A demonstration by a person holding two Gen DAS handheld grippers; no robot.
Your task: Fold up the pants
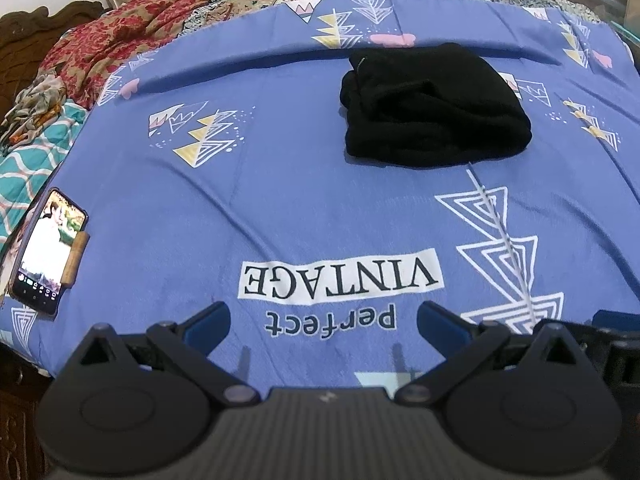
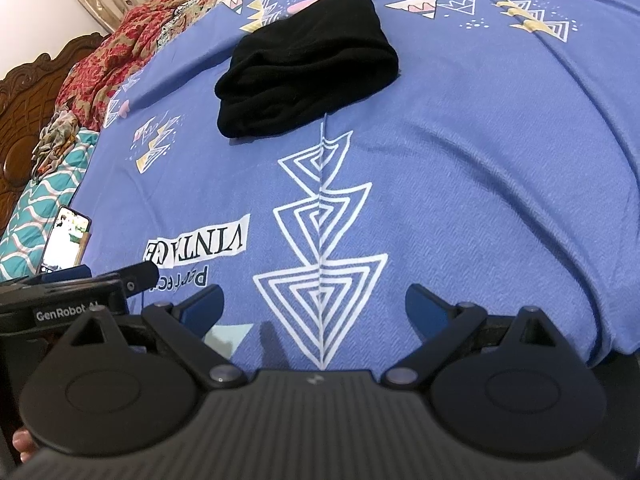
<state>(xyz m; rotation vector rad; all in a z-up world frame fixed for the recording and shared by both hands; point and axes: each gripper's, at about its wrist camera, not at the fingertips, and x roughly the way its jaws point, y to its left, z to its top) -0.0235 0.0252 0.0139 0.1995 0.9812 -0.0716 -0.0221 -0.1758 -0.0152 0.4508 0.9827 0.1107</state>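
On the blue printed bedsheet (image 1: 280,184) lies one pair of black pants (image 1: 432,108), folded into a compact bundle toward the far side, well apart from both grippers. Two grippers show: the left gripper (image 1: 324,322) and the right gripper (image 2: 314,308), each low over the near edge with its jaws spread wide and nothing between them. One phone (image 1: 46,248) with a lit screen rests at the sheet's left edge; what its screen shows is too blurred to tell. One red floral blanket (image 1: 132,32) is bunched beyond the sheet, cut off by the frame. Inner layers of the pants are hidden.
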